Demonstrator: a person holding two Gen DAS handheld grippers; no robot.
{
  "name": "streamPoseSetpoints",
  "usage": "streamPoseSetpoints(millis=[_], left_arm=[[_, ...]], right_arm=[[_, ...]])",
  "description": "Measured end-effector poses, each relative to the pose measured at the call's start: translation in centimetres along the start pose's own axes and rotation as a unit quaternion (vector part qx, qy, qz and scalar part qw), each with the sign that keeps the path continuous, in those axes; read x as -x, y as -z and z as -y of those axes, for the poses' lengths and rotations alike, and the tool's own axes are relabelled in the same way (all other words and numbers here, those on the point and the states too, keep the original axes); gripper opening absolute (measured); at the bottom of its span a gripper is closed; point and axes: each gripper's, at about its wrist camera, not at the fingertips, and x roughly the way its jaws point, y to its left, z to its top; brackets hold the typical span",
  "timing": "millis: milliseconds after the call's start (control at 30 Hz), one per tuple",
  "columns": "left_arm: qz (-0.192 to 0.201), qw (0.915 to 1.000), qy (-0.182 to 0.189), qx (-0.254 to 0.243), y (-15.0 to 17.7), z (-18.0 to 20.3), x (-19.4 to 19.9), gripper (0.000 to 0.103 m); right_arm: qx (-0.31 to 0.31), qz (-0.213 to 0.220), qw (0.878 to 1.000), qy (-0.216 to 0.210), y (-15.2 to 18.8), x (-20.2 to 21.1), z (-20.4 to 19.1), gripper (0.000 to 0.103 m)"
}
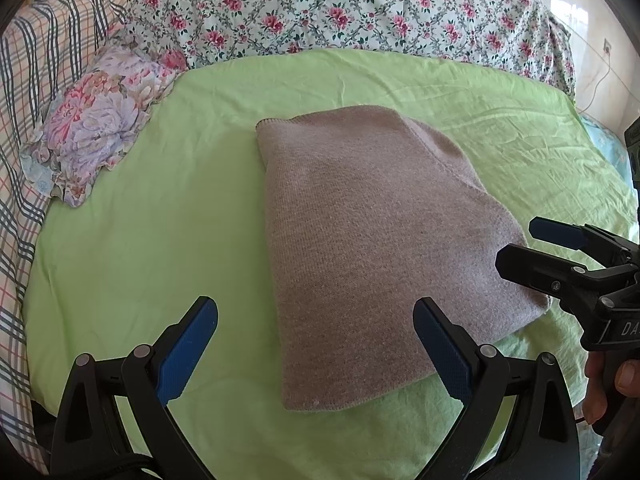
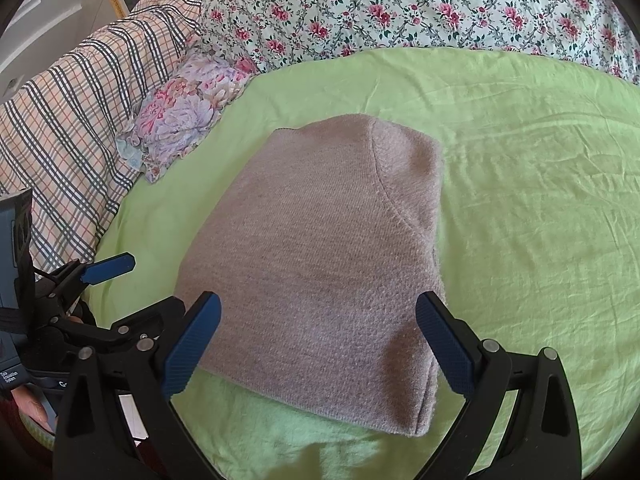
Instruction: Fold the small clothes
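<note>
A taupe knitted garment [image 1: 372, 248] lies folded into a compact rectangle on the light green sheet [image 1: 160, 240]; it also shows in the right wrist view [image 2: 320, 264]. My left gripper [image 1: 316, 344] is open and empty, hovering over the garment's near left edge. My right gripper [image 2: 320, 344] is open and empty above the garment's near edge. The right gripper shows at the right of the left wrist view [image 1: 524, 244], beside the garment's right corner. The left gripper shows at the lower left of the right wrist view [image 2: 132, 292].
A floral quilt [image 1: 340, 4] is piled along the far side of the bed. A plaid blanket [image 1: 36, 92] and a small flowered pillow [image 1: 96, 120] lie at the left. The green sheet [image 2: 540, 200] spreads around the garment.
</note>
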Motion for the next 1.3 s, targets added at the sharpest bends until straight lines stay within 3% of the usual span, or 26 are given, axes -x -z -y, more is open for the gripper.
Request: streamPoseSetpoints(millis=[967,1300], left_arm=[[0.005,0.9999,0.010,0.000,-1.2,-0.3,-0.1,0.099],[-0.003,0.9998,-0.001,0.018,-2.6,-1.1,-1.8,0.098]], right_arm=[[0.002,0.000,1.000,0.000,-0.8,0.0,0.3,0.098],[-0.013,-0.010,1.000,0.003,-2.8,-1.3,3.1,0.098]])
